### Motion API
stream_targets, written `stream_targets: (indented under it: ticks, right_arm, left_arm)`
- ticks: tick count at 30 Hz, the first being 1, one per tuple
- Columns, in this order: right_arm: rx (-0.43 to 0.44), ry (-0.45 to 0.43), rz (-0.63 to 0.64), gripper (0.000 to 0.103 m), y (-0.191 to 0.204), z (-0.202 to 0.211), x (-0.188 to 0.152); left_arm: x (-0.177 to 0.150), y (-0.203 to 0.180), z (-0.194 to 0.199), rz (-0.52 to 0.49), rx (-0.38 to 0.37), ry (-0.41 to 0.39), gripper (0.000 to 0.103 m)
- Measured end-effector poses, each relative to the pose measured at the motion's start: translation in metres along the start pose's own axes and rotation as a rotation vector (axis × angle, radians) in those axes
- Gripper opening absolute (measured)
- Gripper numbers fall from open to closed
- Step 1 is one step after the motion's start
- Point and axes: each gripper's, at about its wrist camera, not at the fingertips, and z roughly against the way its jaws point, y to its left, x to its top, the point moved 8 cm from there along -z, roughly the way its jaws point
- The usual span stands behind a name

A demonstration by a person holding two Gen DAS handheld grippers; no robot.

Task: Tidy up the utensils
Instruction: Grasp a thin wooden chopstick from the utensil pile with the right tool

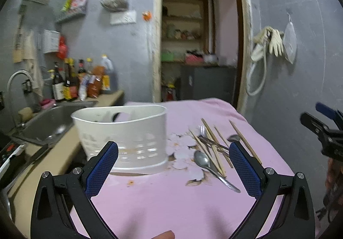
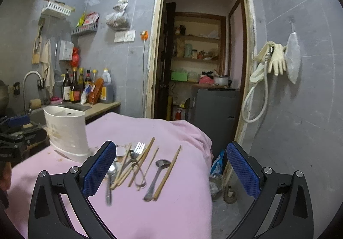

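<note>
A white perforated utensil holder (image 1: 126, 138) stands on the pink cloth (image 1: 163, 196); it also shows in the right wrist view (image 2: 67, 134). A loose pile lies to its right: wooden chopsticks (image 1: 212, 144), a metal spoon (image 1: 202, 161), a fork (image 1: 202, 130) and a ladle-like spoon (image 1: 234, 137). In the right wrist view the chopsticks (image 2: 169, 172), fork (image 2: 137, 150), spoon (image 2: 110, 174) and ladle spoon (image 2: 157, 174) lie just ahead. My left gripper (image 1: 173, 159) is open and empty, above the cloth in front of the holder. My right gripper (image 2: 171, 161) is open and empty over the pile.
A steel sink (image 1: 49, 123) with a tap and a row of bottles (image 1: 83, 80) sits to the left. A doorway (image 2: 201, 56) opens behind the table. The cloth's right edge (image 2: 209, 174) drops to the floor, with clutter below. Gloves (image 2: 276, 61) hang on the right wall.
</note>
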Motion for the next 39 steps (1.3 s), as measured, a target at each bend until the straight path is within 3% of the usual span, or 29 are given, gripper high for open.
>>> stream_targets:
  ticks: [3, 8, 10, 16, 20, 22, 25, 35, 39]
  right_arm:
    - [0.014, 0.038, 0.015, 0.101, -0.008, -0.022, -0.001]
    - [0.079, 0.168, 0.011, 0.070, -0.018, -0.069, -0.016]
    - [0.110, 0.217, -0.010, 0.055, -0.021, -0.086, -0.022]
    - [0.179, 0.374, -0.045, 0.052, -0.023, -0.134, -0.040]
    - [0.197, 0.442, -0.057, 0.045, -0.024, -0.163, -0.050]
    - [0.213, 0.476, -0.087, 0.029, -0.028, -0.178, -0.054]
    - [0.228, 0.533, -0.137, 0.018, -0.035, -0.198, -0.064]
    - [0.251, 0.657, -0.159, 0.015, -0.033, -0.233, -0.082]
    - [0.248, 0.690, -0.148, 0.015, -0.031, -0.239, -0.086]
  left_arm:
    - [0.001, -0.009, -0.016, -0.016, -0.017, 0.030, 0.101]
    - [-0.001, -0.022, -0.050, -0.053, -0.046, 0.111, 0.101]
    - [-0.006, -0.027, -0.063, -0.065, -0.072, 0.158, 0.088]
    - [-0.026, -0.029, -0.107, -0.050, -0.135, 0.317, 0.052]
    - [-0.040, -0.029, -0.131, -0.027, -0.160, 0.400, 0.041]
    - [-0.044, -0.030, -0.139, -0.036, -0.161, 0.426, 0.036]
    - [-0.047, -0.032, -0.148, -0.051, -0.158, 0.439, 0.034]
    - [-0.062, -0.023, -0.173, 0.038, -0.187, 0.526, 0.033]
    - [-0.067, -0.020, -0.180, 0.066, -0.198, 0.553, 0.023]
